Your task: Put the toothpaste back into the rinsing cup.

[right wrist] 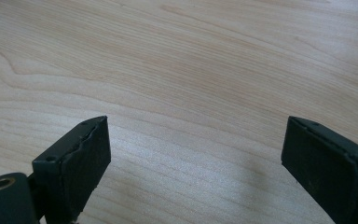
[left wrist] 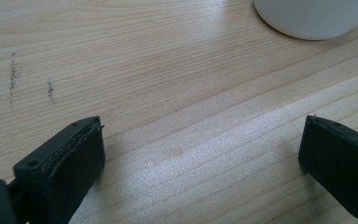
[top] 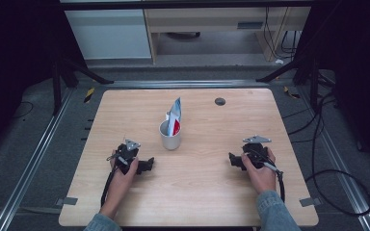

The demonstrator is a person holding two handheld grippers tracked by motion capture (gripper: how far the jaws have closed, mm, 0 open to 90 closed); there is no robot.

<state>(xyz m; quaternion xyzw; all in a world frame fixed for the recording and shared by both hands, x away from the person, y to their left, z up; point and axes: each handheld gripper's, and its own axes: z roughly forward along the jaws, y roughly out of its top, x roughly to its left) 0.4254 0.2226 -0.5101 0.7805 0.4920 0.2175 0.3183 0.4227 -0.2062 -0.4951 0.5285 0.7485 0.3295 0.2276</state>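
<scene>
A white cup [top: 170,136] stands upright near the middle of the wooden table [top: 212,192]. Out of it sticks a blue, white and red tube [top: 175,117]. My left gripper [top: 148,165] rests low on the table, left of and nearer than the cup, jaws wide apart with bare wood between them. In the left gripper view the cup's base [left wrist: 314,18] lies at the top right, beyond the left gripper [left wrist: 203,140]. My right gripper [top: 232,160] sits at the right, open and empty, pointing inward. The right gripper [right wrist: 196,144] has only wood ahead of it.
A small dark round grommet [top: 219,101] is set in the table near its far edge. Black cables [top: 327,168] trail over the floor at the right. Metal rails run along both sides of the table, and furniture stands beyond its far edge.
</scene>
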